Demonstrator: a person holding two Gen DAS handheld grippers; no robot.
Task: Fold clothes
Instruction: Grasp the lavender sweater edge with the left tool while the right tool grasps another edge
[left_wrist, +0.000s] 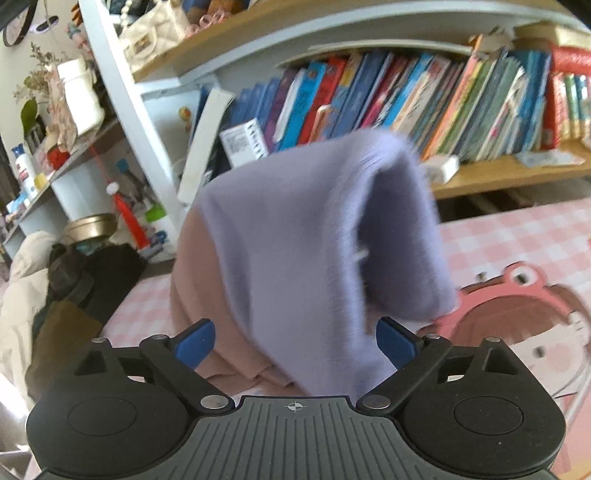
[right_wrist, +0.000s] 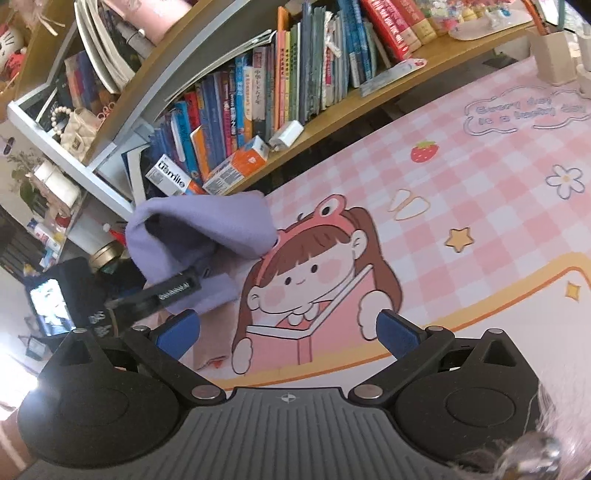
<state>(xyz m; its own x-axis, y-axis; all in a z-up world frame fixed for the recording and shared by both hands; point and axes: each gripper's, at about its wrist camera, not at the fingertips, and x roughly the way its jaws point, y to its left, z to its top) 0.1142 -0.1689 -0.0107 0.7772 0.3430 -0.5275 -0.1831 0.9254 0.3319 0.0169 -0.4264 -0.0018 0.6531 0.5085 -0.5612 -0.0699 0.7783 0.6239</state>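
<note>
A lilac garment (left_wrist: 295, 236) hangs blurred in the air just in front of my left gripper (left_wrist: 295, 341), falling over a folded dusty-pink garment (left_wrist: 207, 295) on the pink checked table mat (left_wrist: 517, 236). My left gripper's blue pads (left_wrist: 197, 345) stand wide apart, with the lilac cloth between them but not pinched. In the right wrist view the lilac garment (right_wrist: 207, 229) is draped over the other gripper's black body (right_wrist: 170, 291) at the left. My right gripper (right_wrist: 288, 334) is open and empty above the mat's cartoon girl print (right_wrist: 306, 273).
A bookshelf full of books (left_wrist: 406, 96) runs along the back of the table, also in the right wrist view (right_wrist: 280, 81). Dark bags and a beige coat (left_wrist: 44, 288) lie at the left. A cream pen holder (right_wrist: 554, 55) stands at the far right.
</note>
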